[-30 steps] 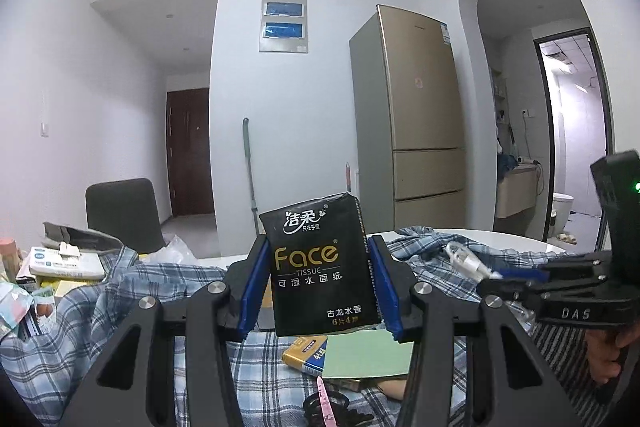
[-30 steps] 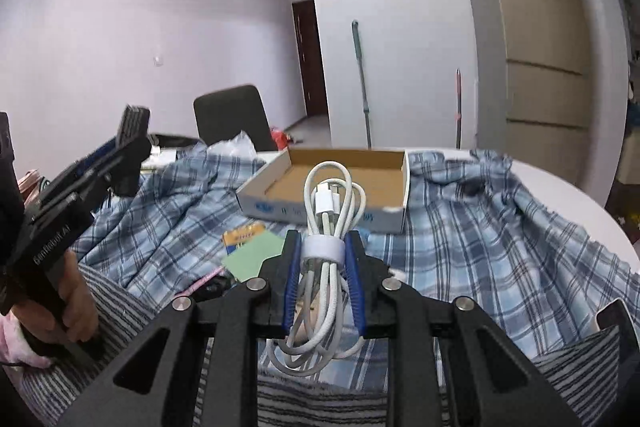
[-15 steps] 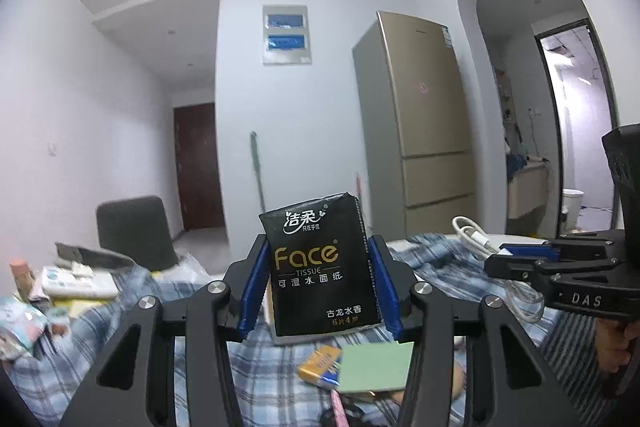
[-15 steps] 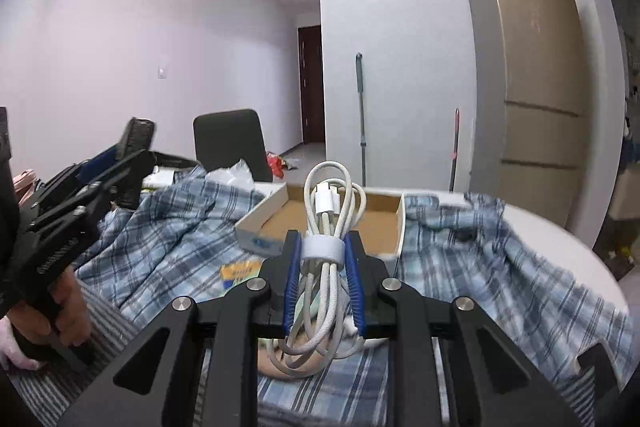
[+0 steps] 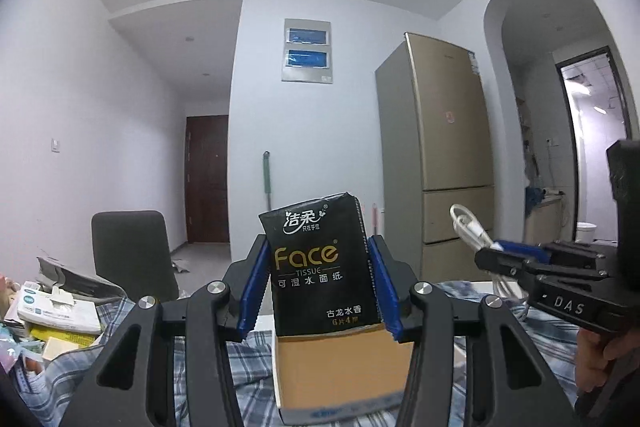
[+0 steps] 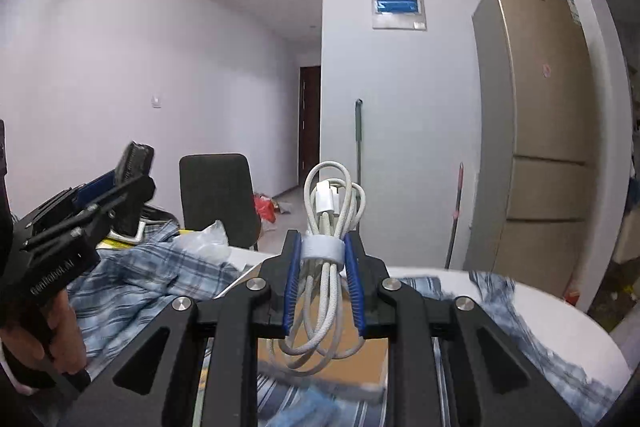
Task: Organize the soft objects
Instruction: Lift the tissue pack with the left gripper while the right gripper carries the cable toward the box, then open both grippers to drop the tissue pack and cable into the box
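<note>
— Gripping the tissue pack [image 5: 320, 263] upright, the left gripper [image 5: 318, 291] is pinching its two long sides between the blue pads [image 5: 253, 293], and the pack is hanging just above the cardboard box [image 5: 344, 371].

— And the right gripper [image 6: 320, 283]?

— Clamping the coiled white cable [image 6: 330, 227] at its band, jaws as tight as they go, loops sticking out above and dangling below, right over that same box [image 6: 356, 359].

— So both loads are being carried to the box?

— That is my reading. Around the box, the plaid cloth [image 6: 148, 283] is lying bunched on the white table [image 6: 560, 323], with papers beyond the cloth on the left.

— How should the drop be done?

— I'd be lowering each piece inside the box walls before letting go, the pack flat against one side, the cable beside it. The dangling loops are the likely trouble; they could be snagging on the rim.

— And the two grippers?

— They are working near each other, so taking turns over the box looks wise.
</note>
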The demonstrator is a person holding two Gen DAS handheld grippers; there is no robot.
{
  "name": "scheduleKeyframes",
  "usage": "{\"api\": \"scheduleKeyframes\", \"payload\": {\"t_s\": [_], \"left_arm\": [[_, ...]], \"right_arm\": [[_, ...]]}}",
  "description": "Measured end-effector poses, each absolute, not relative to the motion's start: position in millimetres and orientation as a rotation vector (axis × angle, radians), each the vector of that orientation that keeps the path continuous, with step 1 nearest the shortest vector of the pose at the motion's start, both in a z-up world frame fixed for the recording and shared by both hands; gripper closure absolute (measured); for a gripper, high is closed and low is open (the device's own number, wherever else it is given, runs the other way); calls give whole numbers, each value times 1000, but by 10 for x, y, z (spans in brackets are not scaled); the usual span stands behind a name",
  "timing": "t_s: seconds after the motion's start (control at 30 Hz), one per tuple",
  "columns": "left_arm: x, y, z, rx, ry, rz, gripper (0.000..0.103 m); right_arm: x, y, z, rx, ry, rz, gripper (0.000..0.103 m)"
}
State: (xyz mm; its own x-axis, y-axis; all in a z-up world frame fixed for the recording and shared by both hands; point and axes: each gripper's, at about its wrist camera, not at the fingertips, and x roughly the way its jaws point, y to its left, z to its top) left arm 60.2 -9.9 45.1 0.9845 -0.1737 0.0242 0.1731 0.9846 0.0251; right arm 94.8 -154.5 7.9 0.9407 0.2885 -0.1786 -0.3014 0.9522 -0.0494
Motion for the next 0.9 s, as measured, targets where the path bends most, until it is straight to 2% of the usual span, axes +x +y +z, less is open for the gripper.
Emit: {"api": "scheduleKeyframes", "payload": {"t_s": [0.43, 0.8, 0.83, 0.9], "left_arm": [[1389, -180, -156, 64, 196, -163, 52], [1678, -107, -345, 14, 331, -204, 52], [1703, -106, -349, 11, 341, -202, 52], [1718, -103, -356, 15, 349, -203, 43]], "right_arm": [[1497, -1546, -465, -41, 306, 305, 82], [1724, -1567, -717, -37, 426, 316, 82], [1729, -1556, -739, -42, 434, 317, 82], [1739, -1533, -761, -52, 444, 325, 82]]}}
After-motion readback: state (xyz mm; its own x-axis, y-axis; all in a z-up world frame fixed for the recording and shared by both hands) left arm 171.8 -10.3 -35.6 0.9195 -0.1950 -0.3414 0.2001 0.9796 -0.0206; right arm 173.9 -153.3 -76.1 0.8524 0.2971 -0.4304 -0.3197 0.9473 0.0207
